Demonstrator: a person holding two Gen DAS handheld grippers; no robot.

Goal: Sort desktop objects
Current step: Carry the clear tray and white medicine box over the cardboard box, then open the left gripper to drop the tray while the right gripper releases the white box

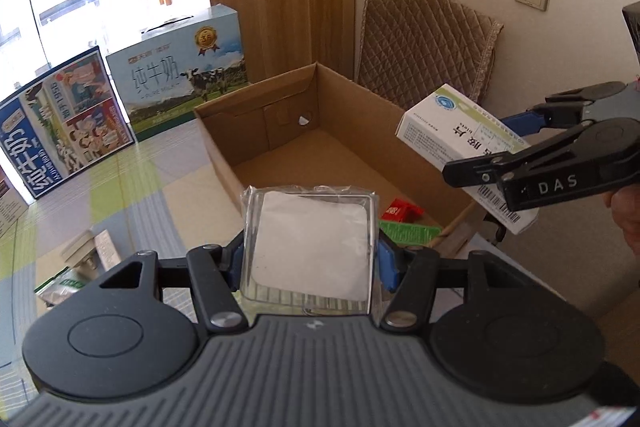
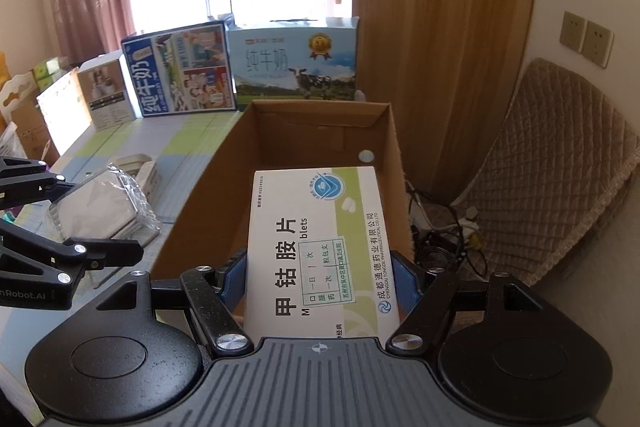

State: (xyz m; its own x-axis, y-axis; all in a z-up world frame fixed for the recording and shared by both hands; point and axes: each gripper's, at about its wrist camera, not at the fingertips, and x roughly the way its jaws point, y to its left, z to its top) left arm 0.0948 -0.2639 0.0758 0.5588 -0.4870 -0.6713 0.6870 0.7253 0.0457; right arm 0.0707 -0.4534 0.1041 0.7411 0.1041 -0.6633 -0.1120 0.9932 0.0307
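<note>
Between the blue fingers of the left gripper (image 1: pixel 310 263) sits a clear plastic packet (image 1: pixel 310 247) with a white square inside, clamped on both sides and held above the near edge of the open cardboard box (image 1: pixel 256 131). Just right of it, the right gripper (image 2: pixel 320 275) grips a white and green medicine box (image 2: pixel 320 247) printed with Chinese text, its fingers pressed against the two long sides; the medicine box hangs over the cardboard box's right part, tilted.

Down inside the cardboard box, close to its near wall, lie a red packet (image 1: pixel 400 209) and a green packet (image 1: pixel 408 233); the floor farther back is bare brown card. On the checked counter (image 1: pixel 120 187) left of the cardboard box rest a beige plug adapter (image 1: pixel 86 251) and a small green and white sachet (image 1: pixel 60 285).

Farther back on the counter stand two milk cartons side by side, a dark blue one (image 1: pixel 64 123) and a pale one showing a cow (image 1: pixel 188 75), with a window behind them. A quilted chair back (image 1: pixel 424 39) stands against the wall beyond the cardboard box.
</note>
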